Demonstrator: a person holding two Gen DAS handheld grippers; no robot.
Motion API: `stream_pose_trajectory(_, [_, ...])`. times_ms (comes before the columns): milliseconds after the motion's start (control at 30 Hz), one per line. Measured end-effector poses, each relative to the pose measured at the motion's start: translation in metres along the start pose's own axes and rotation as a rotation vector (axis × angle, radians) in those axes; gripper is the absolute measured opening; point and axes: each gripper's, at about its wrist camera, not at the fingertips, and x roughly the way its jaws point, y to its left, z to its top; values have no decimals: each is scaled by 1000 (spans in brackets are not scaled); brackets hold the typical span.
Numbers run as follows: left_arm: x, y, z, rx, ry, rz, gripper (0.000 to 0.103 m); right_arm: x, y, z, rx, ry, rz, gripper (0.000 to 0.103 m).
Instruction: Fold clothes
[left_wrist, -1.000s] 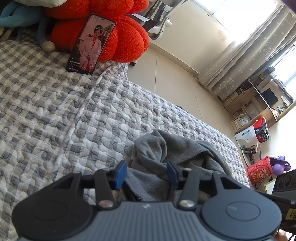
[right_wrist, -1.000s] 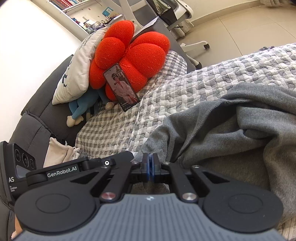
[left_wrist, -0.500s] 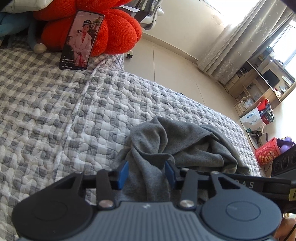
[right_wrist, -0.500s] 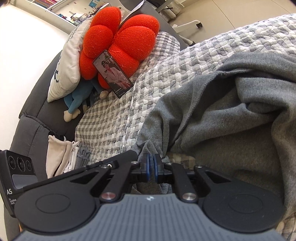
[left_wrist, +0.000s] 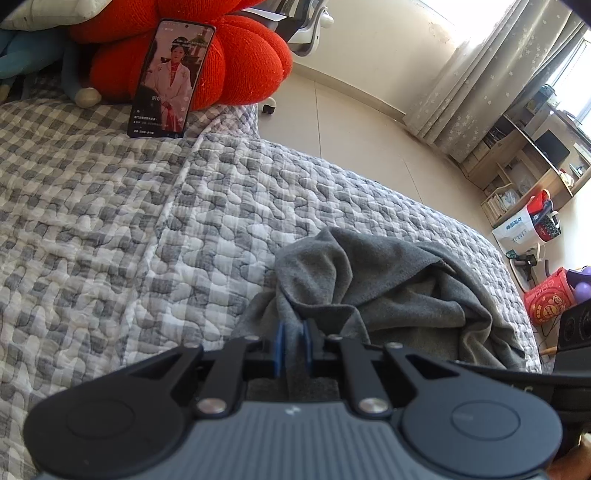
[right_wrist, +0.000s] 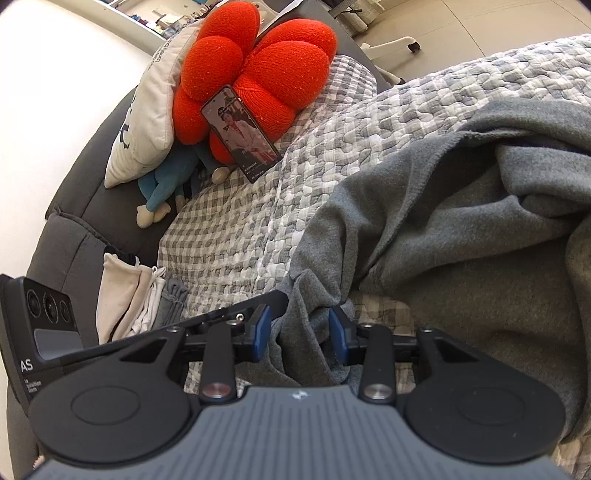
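Observation:
A crumpled grey fleece garment lies on the grey-and-white quilted bed cover. My left gripper is closing its jaws, and the blue pads pinch a raised fold at the garment's near left edge. In the right wrist view the same grey garment fills the right half of the picture, over the quilt. My right gripper is opening its jaws. A bunched corner of the grey fabric still lies between the spread pads, which stand clear of it.
A red lobed cushion props up a lit phone at the bed's head, beside a white pillow and a blue plush toy. Pale folded cloths lie at the left. Beyond the bed are tiled floor, curtains and shelves.
The left jaws have come together onto a fold of the grey garment. The right jaws, which were shut on a fabric edge, have spread apart and let it go.

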Motion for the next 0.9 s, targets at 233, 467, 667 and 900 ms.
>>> stream_pose_trajectory(233, [9,-5,-4,59,16,51,9,3,5,-2,-46,-24,-37,5])
stream_pose_trajectory(467, [3,-6,-3,100,-33,129,3,-20,7,5,-66,-129,-47,5])
stream_pose_trajectory(667, [-4,4,-2,98,-89,236,3,-62,-3,19,-50,-274,-64,4])
stream_pose_trajectory(900, [-5,7,0,92,-110,279,3,-109,-31,34,33,-413,-89,4])
